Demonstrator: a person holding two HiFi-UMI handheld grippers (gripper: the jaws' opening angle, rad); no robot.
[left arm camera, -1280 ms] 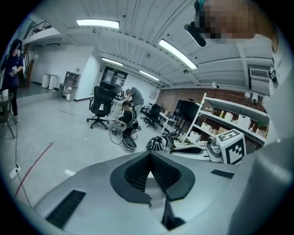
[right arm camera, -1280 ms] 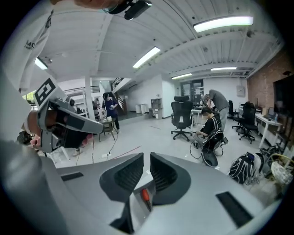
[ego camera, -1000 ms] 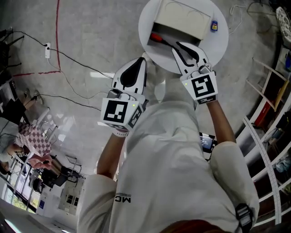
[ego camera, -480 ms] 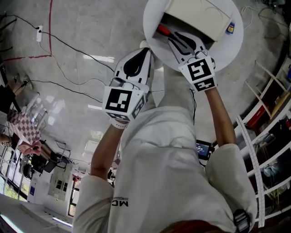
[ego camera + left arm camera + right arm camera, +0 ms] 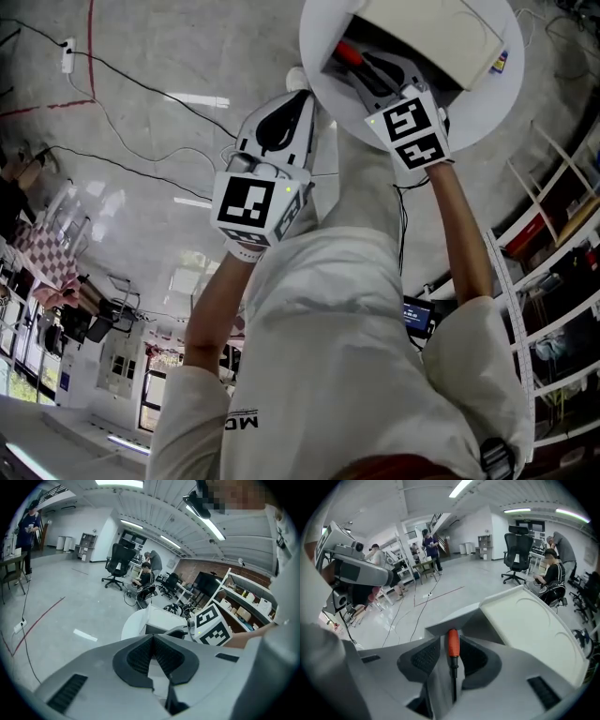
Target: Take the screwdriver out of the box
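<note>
— Orange handle: one screwdriver (image 5: 350,52) lies in the one box (image 5: 431,37), top of the head view, on a round table (image 5: 319,42).
— Only its own view shows the right gripper (image 5: 451,657) with jaws parted either side of it. The left gripper (image 5: 151,641) is pinched closed, empty.

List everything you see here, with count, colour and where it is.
table: one, white, round, ahead of the person
box: one, cream, lid open, on the table
screwdriver: one, orange handle, black shaft, in the box
small object: one, blue and yellow, on the table beside the box
office chairs: several, black, background
shelves: white, at the person's right
floor line: one, red, far left
left gripper: white, fingers together, empty, near the table's edge
right gripper: white, fingers apart, either side of the screwdriver's handle
</note>
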